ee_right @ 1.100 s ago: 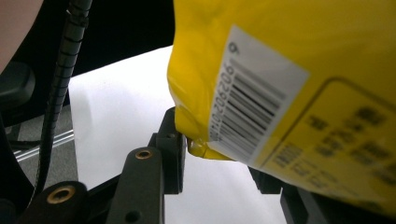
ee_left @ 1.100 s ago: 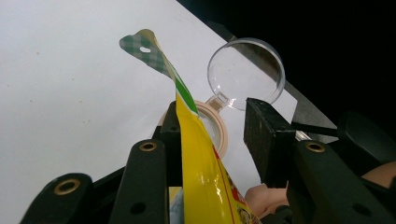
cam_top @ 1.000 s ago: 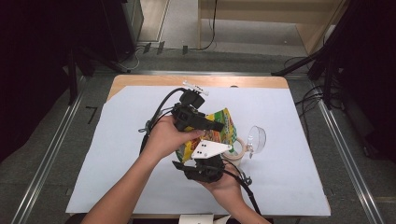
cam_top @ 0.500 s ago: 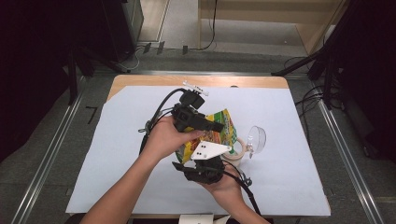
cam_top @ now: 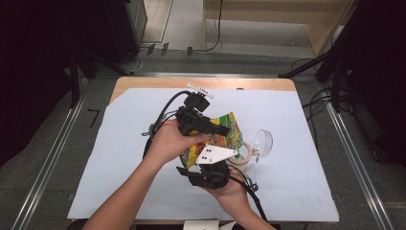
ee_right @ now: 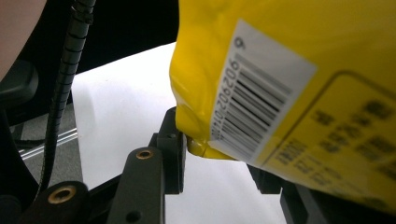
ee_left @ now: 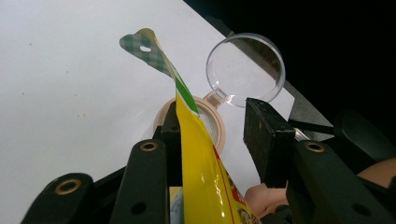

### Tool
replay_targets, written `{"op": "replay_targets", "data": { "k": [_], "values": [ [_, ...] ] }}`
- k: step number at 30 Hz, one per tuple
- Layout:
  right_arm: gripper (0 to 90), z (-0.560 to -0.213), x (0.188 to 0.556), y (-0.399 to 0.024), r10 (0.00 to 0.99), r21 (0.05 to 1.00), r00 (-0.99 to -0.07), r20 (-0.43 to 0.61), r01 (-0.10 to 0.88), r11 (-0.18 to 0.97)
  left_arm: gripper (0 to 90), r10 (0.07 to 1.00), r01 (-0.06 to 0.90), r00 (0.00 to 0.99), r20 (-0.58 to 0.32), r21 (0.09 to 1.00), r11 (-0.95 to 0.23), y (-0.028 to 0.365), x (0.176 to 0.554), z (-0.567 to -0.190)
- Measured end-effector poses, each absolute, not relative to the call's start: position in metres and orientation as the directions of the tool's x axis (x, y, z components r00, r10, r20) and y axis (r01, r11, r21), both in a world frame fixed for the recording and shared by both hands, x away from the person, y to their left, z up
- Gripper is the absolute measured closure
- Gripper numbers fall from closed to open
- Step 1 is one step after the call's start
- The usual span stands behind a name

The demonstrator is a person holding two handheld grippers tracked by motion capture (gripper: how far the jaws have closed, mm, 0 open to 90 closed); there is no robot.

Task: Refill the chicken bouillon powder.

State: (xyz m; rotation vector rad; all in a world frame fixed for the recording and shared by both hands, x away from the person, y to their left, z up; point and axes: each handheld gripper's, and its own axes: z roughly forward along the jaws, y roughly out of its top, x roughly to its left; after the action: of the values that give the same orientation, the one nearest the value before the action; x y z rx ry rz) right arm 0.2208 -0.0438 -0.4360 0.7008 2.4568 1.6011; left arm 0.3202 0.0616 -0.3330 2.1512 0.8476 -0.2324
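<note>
Both hands sat over the middle of the desk [cam_top: 119, 158], slightly toward the near edge, with a yellow snack bag [cam_top: 225, 136] held up between them. Left gripper [cam_top: 218, 128] came in from the far-left side; in its own view the bag [ee_left: 205, 177] ran edge-on up between the jaws, lying against the left pad, while the right pad stood clear of it with a visible gap, so jaws partly open, not clamped. The bag's green checked top seal with the hang hole poked out past the tips. Right gripper [cam_top: 210, 163] was on the near side under the bag; its view showed the bag's barcode corner [ee_right: 280, 93] hanging down between the jaws, touching or just beside the left pad, right pad mostly hidden behind the bag, so I couldn't tell whether it was actually gripping, probably a loose hold. A small beige jar [ee_left: 217, 126] with its clear flip lid [ee_left: 245, 70] swung open stood on the white sheet just right of the bag, toward the desk's right edge, apart from both grippers.
</note>
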Motion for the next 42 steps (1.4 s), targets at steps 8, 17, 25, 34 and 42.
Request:
{"op": "replay_targets", "data": {
  "k": [8, 17, 25, 34, 42],
  "values": [
    [63.6, -0.4357, 0.2198, -0.0443, 0.446, 0.891, -0.883, 0.144, 0.311, 0.330, 62.6, 0.492, 0.634, 0.765, -0.416, 0.619, -0.464, 0.0596, 0.3176, -0.3320],
    [63.9, -0.4373, 0.2180, -0.0457, 0.448, 0.898, -0.882, 0.148, 0.310, 0.313, 62.9, 0.485, 0.626, 0.773, -0.410, 0.621, -0.472, 0.0564, 0.3135, -0.3298],
    [64.1, -0.4375, 0.2183, -0.0457, 0.449, 0.899, -0.883, 0.137, 0.301, 0.318, 62.6, 0.480, 0.628, 0.772, -0.417, 0.620, -0.470, 0.0575, 0.3144, -0.3301],
    [64.2, -0.4373, 0.2179, -0.0458, 0.449, 0.899, -0.883, 0.133, 0.298, 0.320, 62.6, 0.478, 0.629, 0.771, -0.420, 0.619, -0.471, 0.0574, 0.3139, -0.3296],
    [64.2, -0.4374, 0.2176, -0.0454, 0.449, 0.899, -0.883, 0.136, 0.300, 0.318, 62.7, 0.478, 0.627, 0.773, -0.418, 0.618, -0.474, 0.0574, 0.3135, -0.3295]
  ]
}}
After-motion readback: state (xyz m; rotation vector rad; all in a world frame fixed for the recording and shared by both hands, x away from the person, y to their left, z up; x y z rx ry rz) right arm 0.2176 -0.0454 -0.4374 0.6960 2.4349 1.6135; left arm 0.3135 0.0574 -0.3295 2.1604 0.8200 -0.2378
